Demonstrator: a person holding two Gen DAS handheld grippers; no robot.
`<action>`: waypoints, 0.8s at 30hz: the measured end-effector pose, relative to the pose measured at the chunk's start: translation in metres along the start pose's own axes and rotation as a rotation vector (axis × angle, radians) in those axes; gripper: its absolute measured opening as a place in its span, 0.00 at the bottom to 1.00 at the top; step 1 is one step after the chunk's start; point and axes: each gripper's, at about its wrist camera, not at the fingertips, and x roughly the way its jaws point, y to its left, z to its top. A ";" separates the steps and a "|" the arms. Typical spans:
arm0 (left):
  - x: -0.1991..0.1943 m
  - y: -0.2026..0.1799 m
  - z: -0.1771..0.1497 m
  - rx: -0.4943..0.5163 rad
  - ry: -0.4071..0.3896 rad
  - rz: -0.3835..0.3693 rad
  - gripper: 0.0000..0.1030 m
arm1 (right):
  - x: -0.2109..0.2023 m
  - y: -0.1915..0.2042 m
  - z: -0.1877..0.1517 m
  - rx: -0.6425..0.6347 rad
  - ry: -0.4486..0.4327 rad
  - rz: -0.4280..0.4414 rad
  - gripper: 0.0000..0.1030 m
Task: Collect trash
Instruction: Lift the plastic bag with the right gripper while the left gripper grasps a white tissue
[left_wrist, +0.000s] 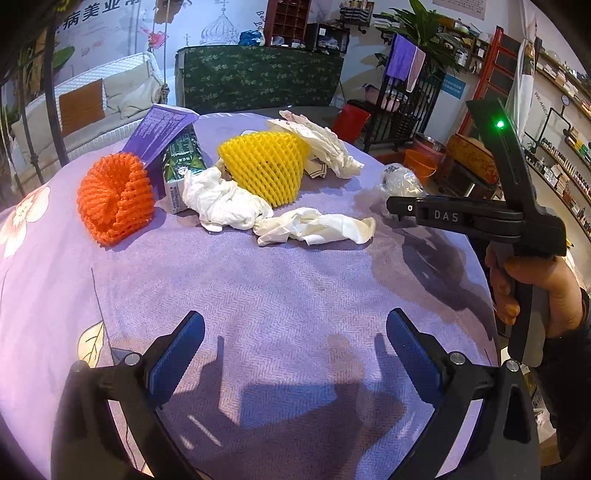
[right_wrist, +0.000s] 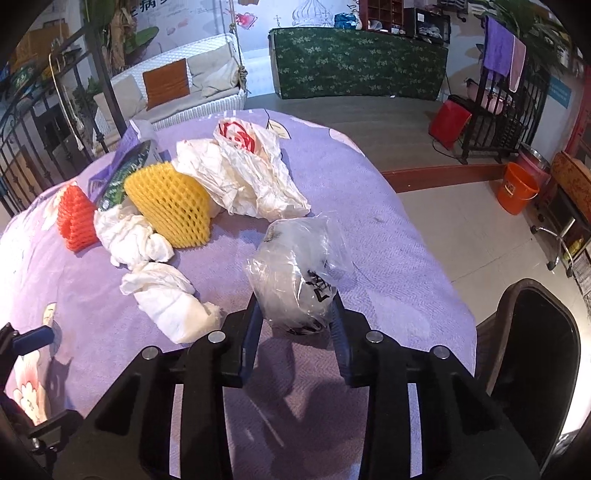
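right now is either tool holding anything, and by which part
The right tool has the clear bag by its near end, pads at both sides. The left tool holds nothing.

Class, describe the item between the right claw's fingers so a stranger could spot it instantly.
Start at the purple tablecloth. Its litter heap has a yellow foam net; nearer the edge lies a clear plastic bag. Alone among white tissues, it is see-through with black print.

Two foam fruit nets, orange (left_wrist: 115, 197) and yellow (left_wrist: 266, 166); two crumpled tissues (left_wrist: 225, 201); one carton (left_wrist: 183, 162); two plastic bags (right_wrist: 299, 275).
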 end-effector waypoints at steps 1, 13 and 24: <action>0.000 -0.001 0.001 0.007 -0.001 -0.001 0.94 | -0.004 0.000 0.000 0.004 -0.008 0.005 0.34; 0.012 -0.019 0.022 0.153 -0.012 -0.047 0.94 | -0.050 -0.007 -0.015 0.037 -0.053 0.036 0.34; 0.045 -0.017 0.048 0.172 0.035 -0.137 0.93 | -0.071 -0.032 -0.035 0.113 -0.046 0.028 0.34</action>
